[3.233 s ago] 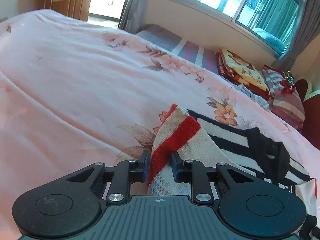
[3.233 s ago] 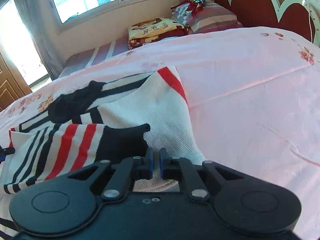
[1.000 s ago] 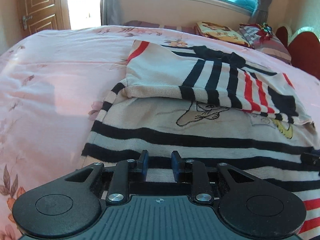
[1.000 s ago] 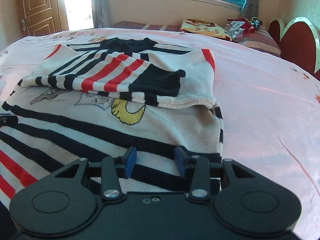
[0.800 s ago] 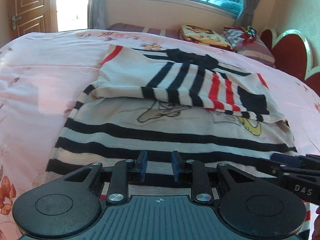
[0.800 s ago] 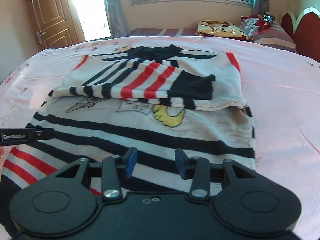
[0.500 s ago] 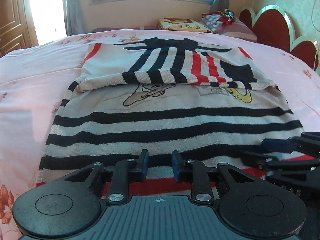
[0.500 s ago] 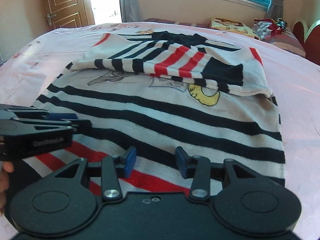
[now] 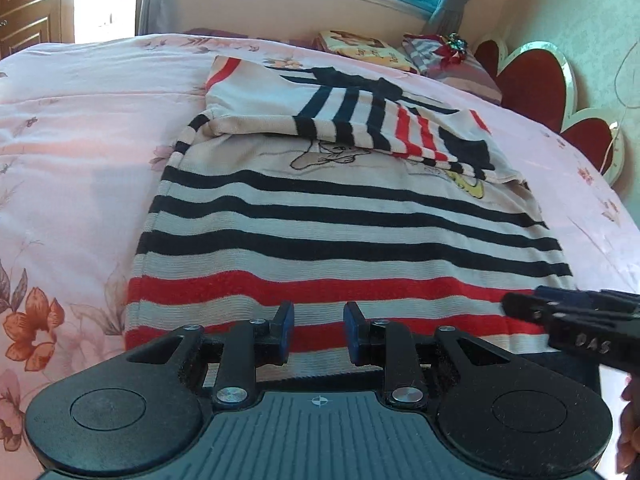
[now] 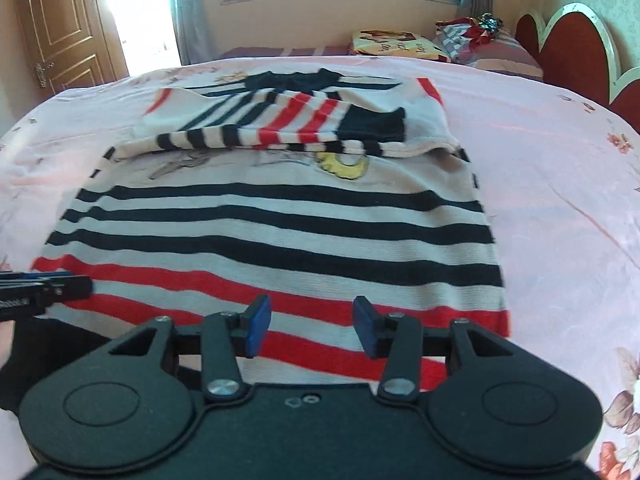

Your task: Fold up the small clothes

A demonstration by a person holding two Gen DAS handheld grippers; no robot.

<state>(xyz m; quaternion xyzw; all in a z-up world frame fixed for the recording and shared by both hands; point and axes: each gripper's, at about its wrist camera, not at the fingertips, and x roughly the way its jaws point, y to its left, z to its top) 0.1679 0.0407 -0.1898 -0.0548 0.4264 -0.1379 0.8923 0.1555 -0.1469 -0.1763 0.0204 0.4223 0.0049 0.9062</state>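
**Observer:** Start at your hands. What are they doing?

**Operator:** My left hand-held gripper (image 9: 317,333) hangs released over the near hem of the sweater (image 9: 352,224), its blue pads apart with only the red stripe showing through the gap, nothing pinched. My right hand-held gripper (image 10: 312,330) is released too, the pads wider apart than the left ones, and nothing is caught between them. It sits over the hem nearer the right edge. In the left wrist view I see its tip reaching in from the right, and a bit of my own hand at the frame edge.

**Observer:** What's different from a moment ago?

**Operator:** About three seconds back each gripper was clenched on a sleeve. Now both sleeves (image 10: 296,124) lie folded across the chest, overlapping, and I've pulled both hands back toward the hem. A second ago the black stripes sat under my pads; now it's the red ones, so I've come down the garment.

**Observer:** Where is the sweater itself?

**Operator:** Flat on the pink floral bedspread (image 9: 80,168), collar toward the window, hem toward me, roughly in the middle of the bed. Pillows (image 10: 484,48) are stacked well beyond it, by the headboard (image 10: 576,52).

**Observer:** So what does that mean for the fold?

**Operator:** I judge the sleeve step done. Next I'd expect to pinch the hem at both corners and carry it up over the sleeves. The knit is thick and soft, so a shallow pinch may grab one layer only.
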